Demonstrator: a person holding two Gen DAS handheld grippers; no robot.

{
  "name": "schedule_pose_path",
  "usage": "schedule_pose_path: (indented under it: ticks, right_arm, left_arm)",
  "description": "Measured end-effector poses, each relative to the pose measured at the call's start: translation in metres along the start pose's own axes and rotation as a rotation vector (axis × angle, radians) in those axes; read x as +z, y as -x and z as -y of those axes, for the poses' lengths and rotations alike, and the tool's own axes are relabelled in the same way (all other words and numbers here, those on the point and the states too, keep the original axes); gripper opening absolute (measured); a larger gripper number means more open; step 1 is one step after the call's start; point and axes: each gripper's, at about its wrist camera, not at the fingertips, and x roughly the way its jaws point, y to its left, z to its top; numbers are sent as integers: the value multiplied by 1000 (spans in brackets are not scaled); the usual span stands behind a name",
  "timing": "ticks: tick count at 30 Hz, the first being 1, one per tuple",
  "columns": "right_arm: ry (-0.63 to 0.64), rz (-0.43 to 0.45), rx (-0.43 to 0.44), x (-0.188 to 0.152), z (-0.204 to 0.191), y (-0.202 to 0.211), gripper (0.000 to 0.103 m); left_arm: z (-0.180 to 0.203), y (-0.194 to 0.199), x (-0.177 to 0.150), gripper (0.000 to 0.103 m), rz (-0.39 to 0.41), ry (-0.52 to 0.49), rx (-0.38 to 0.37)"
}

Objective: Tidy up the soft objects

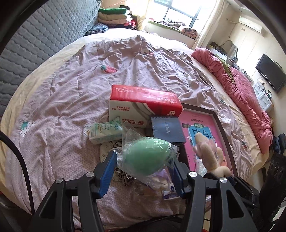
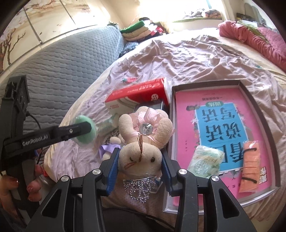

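Above the bed (image 1: 62, 100), a bagged green sponge (image 1: 144, 155) is clamped between the left gripper (image 1: 143, 171) fingers, and a plush rabbit (image 2: 141, 153) is pinched between the right gripper (image 2: 140, 171) fingers. Both are judged mid-transfer; release into the dark tray (image 2: 257, 110) is called for next. Rumpled lilac bedding and a sunlit window (image 1: 178, 10) are noted.
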Motion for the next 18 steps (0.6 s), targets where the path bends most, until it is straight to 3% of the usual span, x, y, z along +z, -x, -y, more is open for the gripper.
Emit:
schedule_pose_path:
  ticks: [18]
  right_arm:
    - [-59, 134, 26, 6, 17, 50, 45]
  left_arm:
    - [52, 24, -12, 57, 26, -99, -6]
